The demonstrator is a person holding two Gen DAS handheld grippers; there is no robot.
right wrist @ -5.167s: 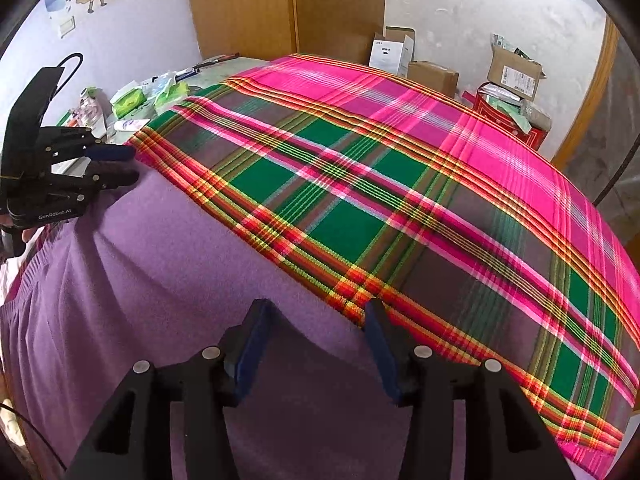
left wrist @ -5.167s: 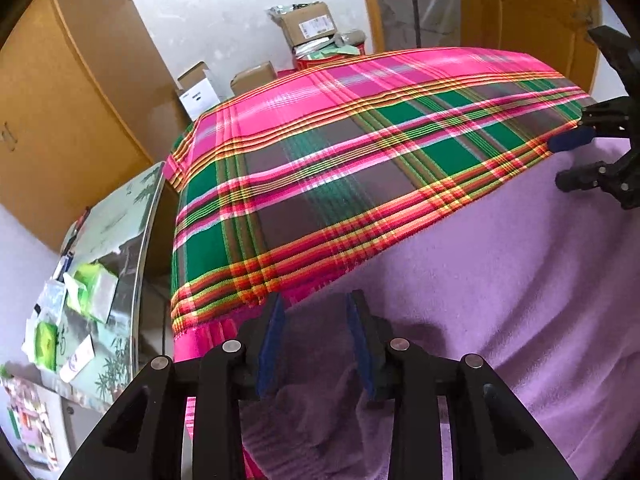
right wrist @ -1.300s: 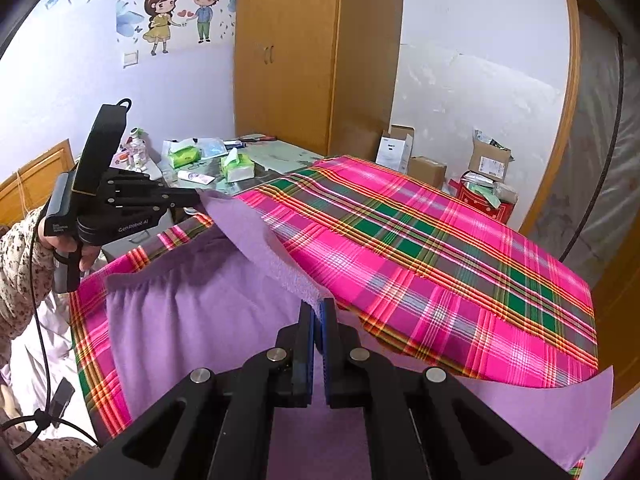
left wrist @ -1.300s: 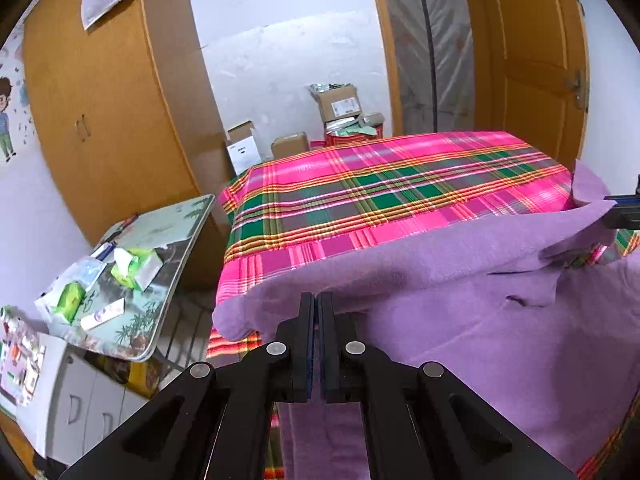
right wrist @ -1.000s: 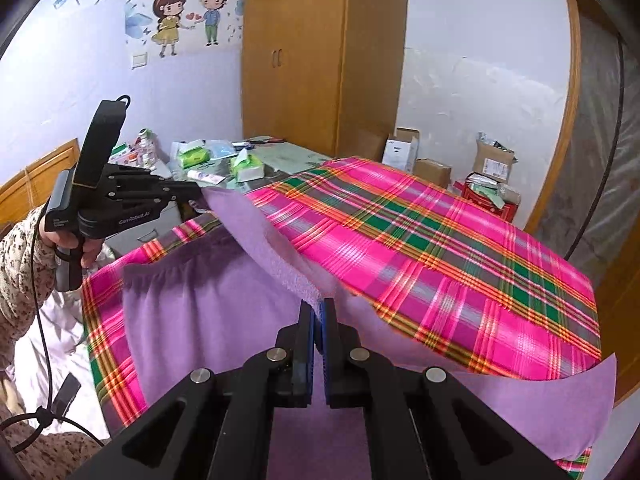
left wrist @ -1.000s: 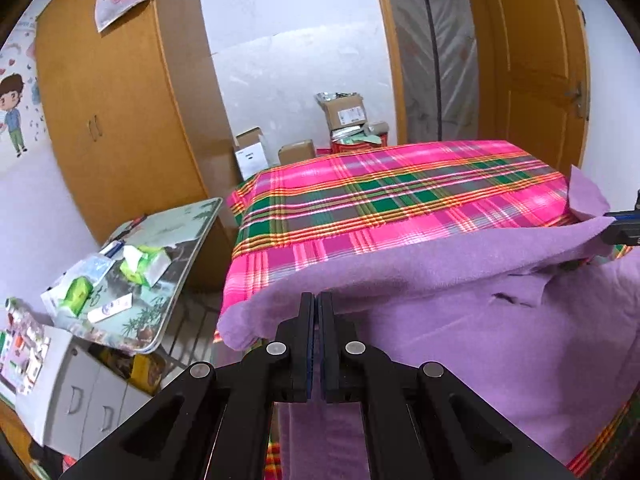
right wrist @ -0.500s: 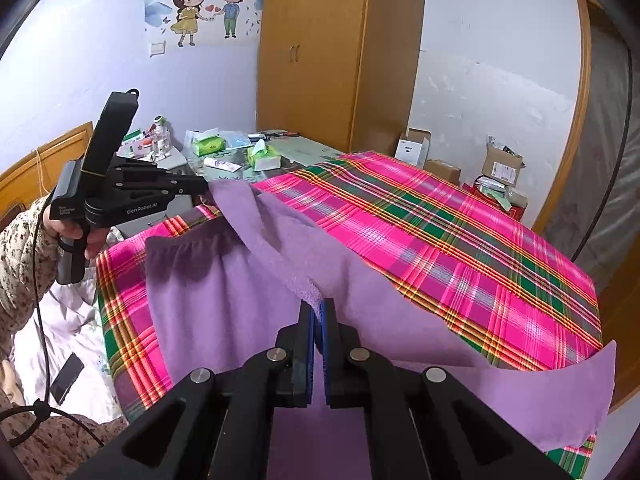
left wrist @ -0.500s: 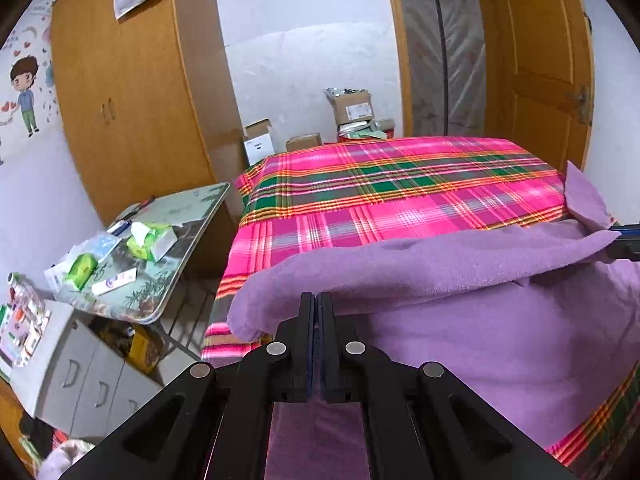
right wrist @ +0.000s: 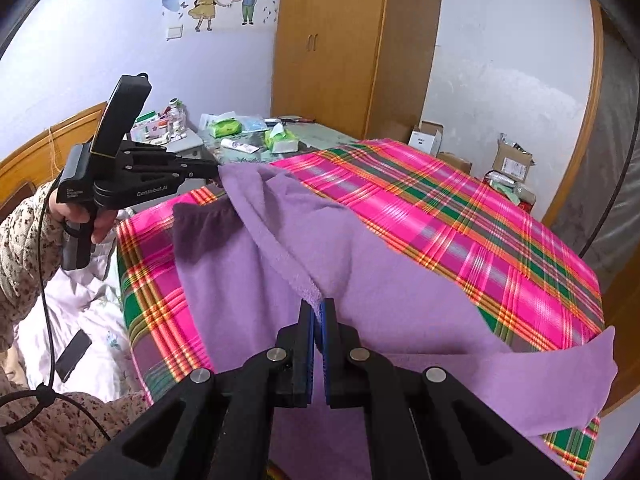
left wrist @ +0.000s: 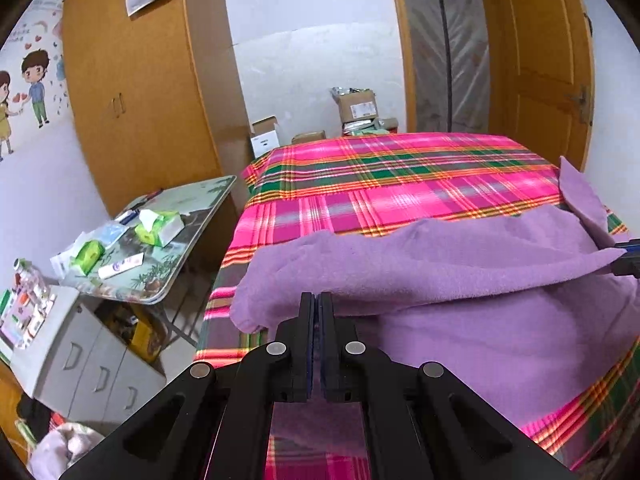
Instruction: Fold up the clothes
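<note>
Both my grippers clamp the soft purple fleece garment (right wrist: 360, 264): left gripper (left wrist: 316, 300) and right gripper (right wrist: 318, 306) each pinch an edge, lifted over the pink-green plaid bedspread (left wrist: 400, 176).

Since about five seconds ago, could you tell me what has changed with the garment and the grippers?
Both grippers, then open over the flat purple garment, have shut on its far edge: the left gripper and right gripper have lifted it and are drawing it back toward the near side, folding it over itself. The plaid cloth and the side table stayed put.
</note>
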